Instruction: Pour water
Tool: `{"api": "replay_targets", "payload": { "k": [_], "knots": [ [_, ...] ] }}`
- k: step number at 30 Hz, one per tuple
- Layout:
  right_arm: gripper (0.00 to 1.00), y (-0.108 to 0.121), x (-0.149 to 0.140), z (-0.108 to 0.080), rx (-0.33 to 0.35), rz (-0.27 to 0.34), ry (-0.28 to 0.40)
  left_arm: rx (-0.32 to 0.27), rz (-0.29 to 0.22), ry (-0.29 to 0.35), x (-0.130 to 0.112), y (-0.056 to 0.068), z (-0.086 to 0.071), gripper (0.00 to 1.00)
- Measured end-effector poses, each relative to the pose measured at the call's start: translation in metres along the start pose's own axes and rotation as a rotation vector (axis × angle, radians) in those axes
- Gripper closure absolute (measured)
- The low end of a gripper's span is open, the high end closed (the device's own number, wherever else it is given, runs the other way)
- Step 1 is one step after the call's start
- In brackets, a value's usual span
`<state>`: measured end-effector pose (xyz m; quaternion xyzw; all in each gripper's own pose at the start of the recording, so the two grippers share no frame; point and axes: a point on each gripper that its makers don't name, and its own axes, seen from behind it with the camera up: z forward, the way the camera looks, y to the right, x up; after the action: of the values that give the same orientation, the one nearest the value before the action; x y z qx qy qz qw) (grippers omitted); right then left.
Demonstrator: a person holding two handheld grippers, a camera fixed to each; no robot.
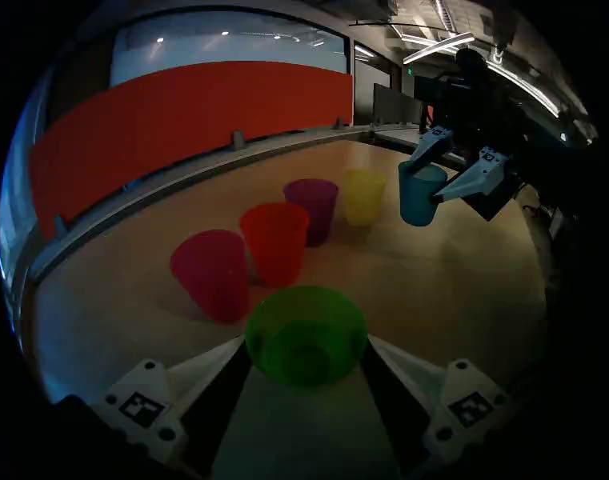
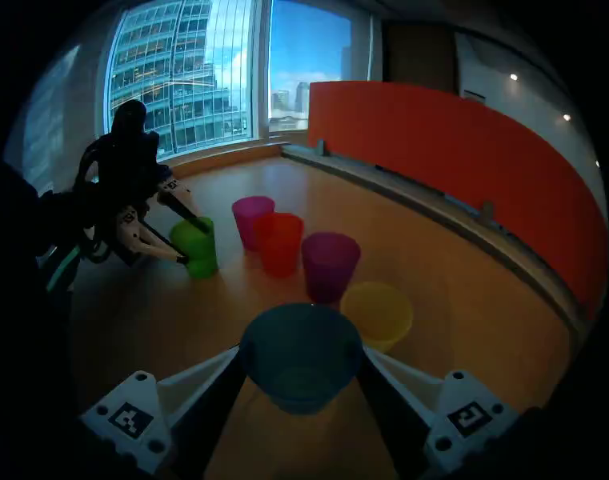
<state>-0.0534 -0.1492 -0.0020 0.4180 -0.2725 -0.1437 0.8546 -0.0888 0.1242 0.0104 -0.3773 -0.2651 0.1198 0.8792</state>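
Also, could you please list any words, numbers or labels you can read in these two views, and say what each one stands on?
No readable text in either view.
Black-and-white square markers on the left gripper and the right gripper: patterns only, no letters or digits.
The green cup and the blue cup: plain, no print visible.

Surface: you work on a tan wooden tabletop (image 1: 448, 272) | 10 o'clock, left gripper view: your orange partition (image 1: 184, 112) | 1 o'clock: lit ceiling strips (image 1: 436, 46) | 11 o'clock, right gripper view: tall windows (image 2: 184, 72), daylight, towers outside | interior dim.
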Motion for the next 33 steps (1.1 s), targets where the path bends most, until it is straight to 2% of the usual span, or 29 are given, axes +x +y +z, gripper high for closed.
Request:
{"api": "replay_targets", "payload": {
  "k": [3, 5, 9, 23, 33],
  "knots": [
    [0.08, 0.0, -0.001, 0.001, -0.002, 0.001, -0.002, 0.002, -0.003, -0.002, 0.0, -0.001, -0.001, 0.02],
    [0.08, 0.0, -0.003, 0.001, -0.003, 0.001, -0.006, 0.001, -0.007, -0.003, 0.0, -0.001, -0.001, 0.01],
    [0.08, 0.0, -0.011, 0.005, -0.005, 0.004, -0.019, -0.008, -0.009, -0.001, 0.0, 0.001, -0.004, 0.01],
    [0.08, -0.004, -0.033, 0.02, -0.005, 0.007, -0.047, 0.015, -0.009, -0.001, -0.004, -0.002, -0.011, 0.01],
    [0.08, -0.003, -0.039, 0.02, -0.01, 0.019, -0.048, 0.016, -0.011, 0.003, -0.002, -0.002, -0.015, 0.01]
  ]
}}
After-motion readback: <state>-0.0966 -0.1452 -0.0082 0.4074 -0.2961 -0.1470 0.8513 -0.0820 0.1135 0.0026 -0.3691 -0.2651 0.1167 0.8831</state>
